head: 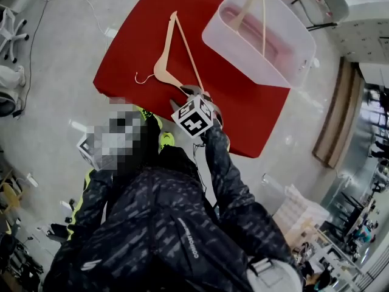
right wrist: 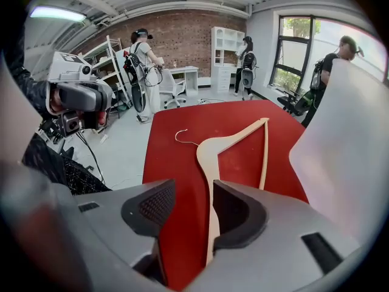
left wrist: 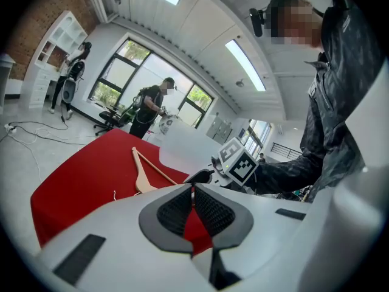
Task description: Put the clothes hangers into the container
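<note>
Straddling the lower arm of the wooden clothes hanger [right wrist: 209, 151], my right gripper [right wrist: 194, 199] has its jaws spread apart. The wood runs just beside the right pad and neither pad clamps it. That hanger [head: 163, 66] lies flat on the red counter [head: 243, 114], its hook toward the counter's left edge. My left gripper [left wrist: 193, 208] sits off the near side with its jaws clenched together on nothing. The clear plastic container [head: 243, 62] stands at the counter's far right, near the hanger but apart from it, with a second hanger [head: 255, 8] inside.
</note>
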Demonstrator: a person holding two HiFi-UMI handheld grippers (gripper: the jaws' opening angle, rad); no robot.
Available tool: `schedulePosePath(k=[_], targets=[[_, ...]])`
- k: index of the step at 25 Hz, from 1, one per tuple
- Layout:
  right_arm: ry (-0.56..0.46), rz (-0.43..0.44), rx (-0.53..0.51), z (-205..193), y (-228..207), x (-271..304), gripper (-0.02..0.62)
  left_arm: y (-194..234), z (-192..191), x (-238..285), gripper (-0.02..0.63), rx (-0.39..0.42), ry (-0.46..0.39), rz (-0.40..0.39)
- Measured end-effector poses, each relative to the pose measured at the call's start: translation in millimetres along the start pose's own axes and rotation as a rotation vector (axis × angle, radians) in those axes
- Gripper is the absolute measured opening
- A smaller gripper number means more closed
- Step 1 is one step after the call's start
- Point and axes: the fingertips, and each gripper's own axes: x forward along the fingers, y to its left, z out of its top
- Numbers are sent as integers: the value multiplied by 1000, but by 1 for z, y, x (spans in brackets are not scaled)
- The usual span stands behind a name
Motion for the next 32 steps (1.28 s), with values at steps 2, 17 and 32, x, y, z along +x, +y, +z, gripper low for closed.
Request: schedulePosePath(k=[2, 17, 32], targets=[[18, 6, 0, 0, -4, 8, 184, 4, -1, 3, 12, -21, 4, 2], [101, 15, -25, 18, -22, 54, 184, 27, -5, 5, 12, -79, 19, 8], [173, 44, -48, 15, -21, 65, 187, 34, -17, 16, 12, -118, 13, -13]])
